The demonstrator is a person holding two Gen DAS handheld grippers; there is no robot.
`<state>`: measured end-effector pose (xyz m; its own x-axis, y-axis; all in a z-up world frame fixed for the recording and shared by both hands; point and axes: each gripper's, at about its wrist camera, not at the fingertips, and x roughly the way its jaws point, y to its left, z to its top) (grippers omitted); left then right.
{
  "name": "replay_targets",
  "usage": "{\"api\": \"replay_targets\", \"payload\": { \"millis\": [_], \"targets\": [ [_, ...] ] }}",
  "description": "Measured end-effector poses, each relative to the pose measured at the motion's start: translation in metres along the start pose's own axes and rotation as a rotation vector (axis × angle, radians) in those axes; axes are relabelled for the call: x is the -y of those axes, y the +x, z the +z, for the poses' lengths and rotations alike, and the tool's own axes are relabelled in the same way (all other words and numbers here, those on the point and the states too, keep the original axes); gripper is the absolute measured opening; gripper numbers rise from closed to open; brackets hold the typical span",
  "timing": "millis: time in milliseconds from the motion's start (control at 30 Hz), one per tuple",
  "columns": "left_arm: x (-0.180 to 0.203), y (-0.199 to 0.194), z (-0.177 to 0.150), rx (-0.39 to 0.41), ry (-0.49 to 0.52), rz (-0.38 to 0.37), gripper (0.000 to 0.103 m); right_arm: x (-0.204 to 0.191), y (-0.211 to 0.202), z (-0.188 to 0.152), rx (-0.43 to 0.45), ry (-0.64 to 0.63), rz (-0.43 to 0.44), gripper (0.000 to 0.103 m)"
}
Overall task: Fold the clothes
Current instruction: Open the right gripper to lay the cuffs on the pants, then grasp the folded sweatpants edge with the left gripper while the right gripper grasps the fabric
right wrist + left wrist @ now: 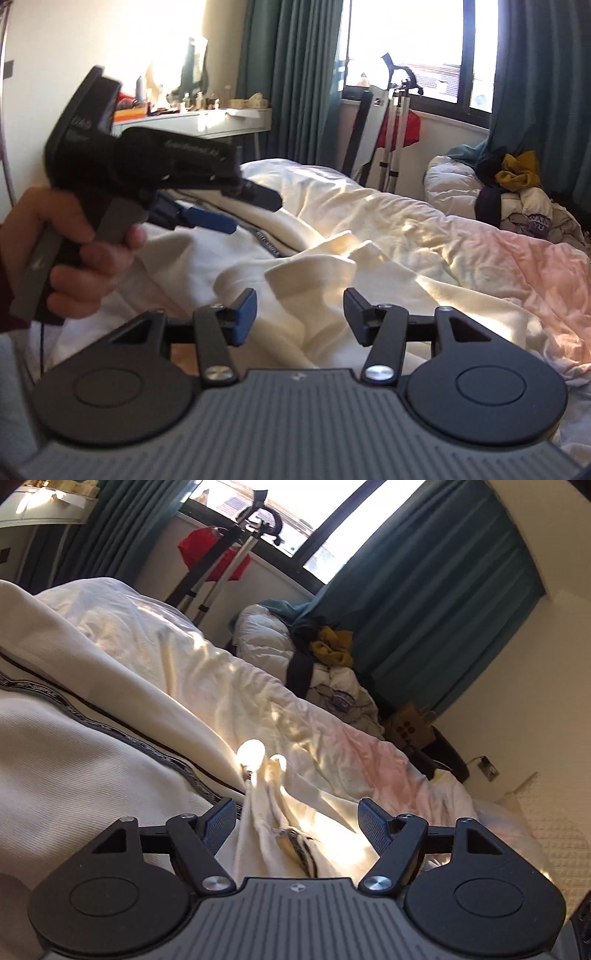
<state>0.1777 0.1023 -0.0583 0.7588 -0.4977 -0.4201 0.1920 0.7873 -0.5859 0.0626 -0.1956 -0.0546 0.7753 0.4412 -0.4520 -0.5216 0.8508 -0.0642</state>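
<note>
Both claws are spread wide with nothing in them. The cream sweater (pixel 314 280) lies rumpled on the bed (pixel 517 258), bunched right in front of the right claw (pixel 300 314) and running between the left claw's (pixel 297 821) fingers, near its zipper (pixel 295 843). Looks like soft, thick knit, floppy, so I'd pinch a hem or corner, not the bulk.

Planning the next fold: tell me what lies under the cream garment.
The cream garment lies on a rumpled white and pink duvet, which shows around it. Anything beneath the garment's middle is covered and cannot be seen.
</note>
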Motion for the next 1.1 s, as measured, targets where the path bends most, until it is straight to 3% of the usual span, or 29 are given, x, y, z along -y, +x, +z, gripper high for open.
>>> {"api": "replay_targets", "payload": {
  "millis": [67,300,567,700,867,1000,1100],
  "targets": [
    [0.005,0.005,-0.004,-0.018,0.015,-0.027,0.074,0.007,0.012,-0.004,-0.011,0.009,-0.014,0.055],
    [0.01,0.019,-0.016,-0.102,0.051,-0.056,0.074,-0.013,0.062,-0.028,-0.135,-0.061,0.102,0.057],
    [0.014,0.024,-0.024,-0.136,0.092,-0.07,0.074,-0.008,0.039,-0.017,-0.139,-0.007,0.129,0.056],
    [0.016,0.021,-0.023,-0.132,0.104,-0.07,0.074,-0.002,0.015,-0.002,-0.13,-0.038,0.076,0.054],
    [0.023,0.021,-0.022,-0.14,0.17,-0.082,0.074,0.049,-0.015,0.014,-0.063,0.185,0.073,0.055],
    [0.031,0.022,-0.021,-0.145,0.222,-0.099,0.074,0.099,0.011,0.029,-0.122,0.394,0.035,0.057],
    [0.035,0.031,-0.028,-0.183,0.255,-0.114,0.071,0.126,0.051,0.045,-0.166,0.516,0.064,0.057]
  ]
}}
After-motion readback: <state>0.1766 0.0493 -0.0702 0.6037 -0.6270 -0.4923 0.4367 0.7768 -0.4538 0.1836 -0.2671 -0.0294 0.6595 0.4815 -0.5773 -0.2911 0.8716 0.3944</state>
